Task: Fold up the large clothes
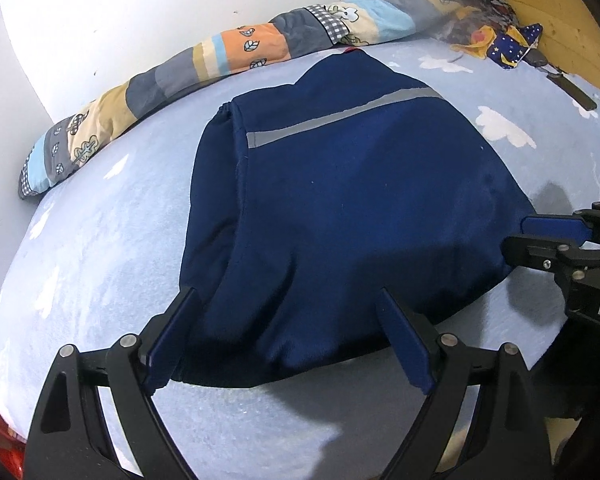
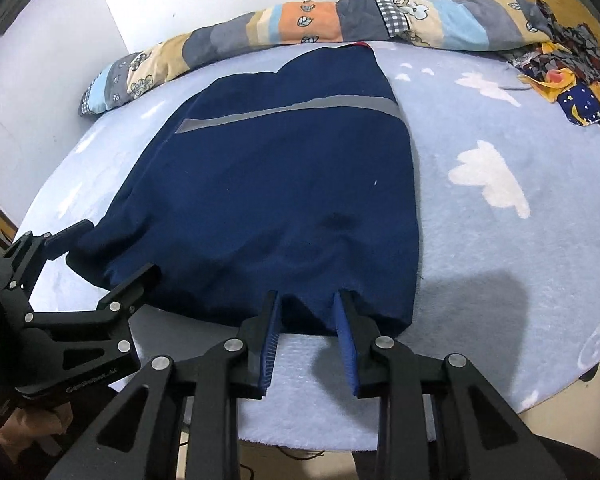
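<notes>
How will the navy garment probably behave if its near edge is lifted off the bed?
The navy garment would probably sag and drape: it already lies in soft creases. It looks thick, perhaps weighty. The fleecy blue sheet may drag at it. The right hand-held gripper brackets its hem.

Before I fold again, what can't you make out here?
- Navy garment: its underside layers, hidden by its top panel, both views.
- Right gripper: grip unclear, fabric covers its tips.
- Dark pile by the quilt: too jumbled, both views.
</notes>
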Demonstrator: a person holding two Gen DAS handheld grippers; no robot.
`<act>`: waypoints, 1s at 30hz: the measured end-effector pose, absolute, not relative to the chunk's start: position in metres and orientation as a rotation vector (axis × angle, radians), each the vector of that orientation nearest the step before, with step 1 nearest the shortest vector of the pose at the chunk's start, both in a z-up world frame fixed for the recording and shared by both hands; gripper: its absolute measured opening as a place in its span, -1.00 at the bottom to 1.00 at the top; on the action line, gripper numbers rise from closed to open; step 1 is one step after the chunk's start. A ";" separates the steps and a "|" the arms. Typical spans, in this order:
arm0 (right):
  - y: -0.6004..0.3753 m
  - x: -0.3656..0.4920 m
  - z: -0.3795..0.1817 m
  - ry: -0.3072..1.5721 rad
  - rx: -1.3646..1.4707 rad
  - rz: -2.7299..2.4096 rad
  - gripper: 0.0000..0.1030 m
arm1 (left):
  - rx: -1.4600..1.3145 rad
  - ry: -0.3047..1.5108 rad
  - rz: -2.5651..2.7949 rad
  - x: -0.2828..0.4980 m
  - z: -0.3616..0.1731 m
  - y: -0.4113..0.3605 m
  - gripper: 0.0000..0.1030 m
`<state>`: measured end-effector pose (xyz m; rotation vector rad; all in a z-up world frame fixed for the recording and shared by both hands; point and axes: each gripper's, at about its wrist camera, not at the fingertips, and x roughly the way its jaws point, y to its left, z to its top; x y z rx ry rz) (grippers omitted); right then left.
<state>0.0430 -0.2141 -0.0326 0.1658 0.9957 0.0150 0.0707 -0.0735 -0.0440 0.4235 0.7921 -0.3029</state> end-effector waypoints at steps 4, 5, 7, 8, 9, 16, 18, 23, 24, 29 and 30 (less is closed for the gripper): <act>-0.213 0.046 -0.040 1.021 0.171 0.017 -0.43 | 0.427 0.794 -0.302 0.072 -0.045 -0.075 0.78; -0.213 0.046 -0.041 1.026 0.176 0.019 -0.43 | 0.430 0.793 -0.302 0.072 -0.046 -0.075 0.79; -0.216 0.048 -0.044 1.037 0.196 0.026 -0.43 | 0.436 0.793 -0.301 0.071 -0.047 -0.076 0.79; -0.217 0.048 -0.045 1.041 0.205 0.031 -0.42 | 0.437 0.793 -0.302 0.071 -0.047 -0.076 0.80; -0.218 0.048 -0.046 1.045 0.214 0.038 -0.41 | 0.439 0.793 -0.301 0.071 -0.047 -0.076 0.80; -0.227 0.033 -0.010 0.887 0.254 0.051 -0.39 | 0.387 0.771 -0.316 0.069 -0.033 -0.067 0.80; -0.233 0.033 0.004 0.823 0.243 0.024 -0.25 | 0.356 0.748 -0.320 0.069 -0.026 -0.063 0.80; -0.246 0.069 -0.010 0.893 0.291 -0.001 -0.17 | 0.357 0.769 -0.286 0.081 -0.033 -0.063 0.80; -0.248 0.080 -0.023 0.951 0.310 -0.012 -0.17 | 0.366 0.801 -0.276 0.085 -0.039 -0.064 0.80; -0.243 0.093 -0.041 1.028 0.297 0.005 0.04 | 0.297 0.884 -0.272 0.100 -0.048 -0.057 0.82; -0.241 0.090 -0.038 1.016 0.289 0.003 0.04 | 0.282 0.890 -0.270 0.101 -0.047 -0.056 0.81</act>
